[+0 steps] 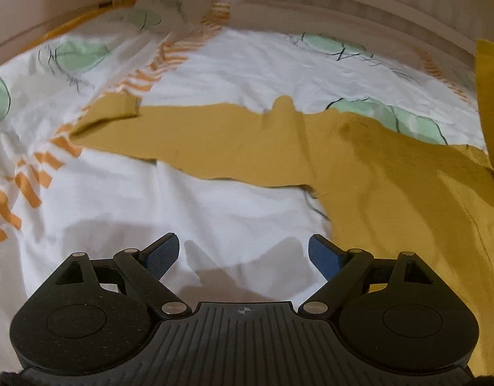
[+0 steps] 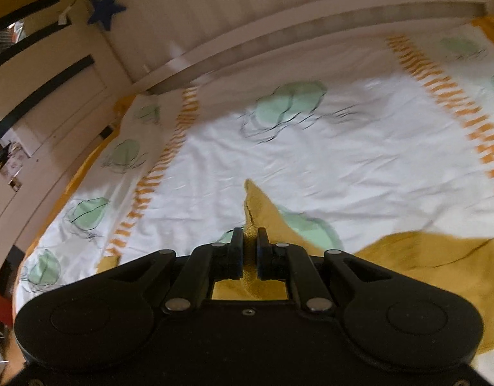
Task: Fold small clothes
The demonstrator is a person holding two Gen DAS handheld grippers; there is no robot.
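On bed, mustard garment lay ahead-right of released left claw; right claw gripped its corner.

- Mustard-yellow garment sprawls unfolded across the white patterned bedspread, one long sleeve stretching out leftward, cuff turned back.
- Its right-hand portion lifts off the bed, an edge bunched into a narrow raised pleat.
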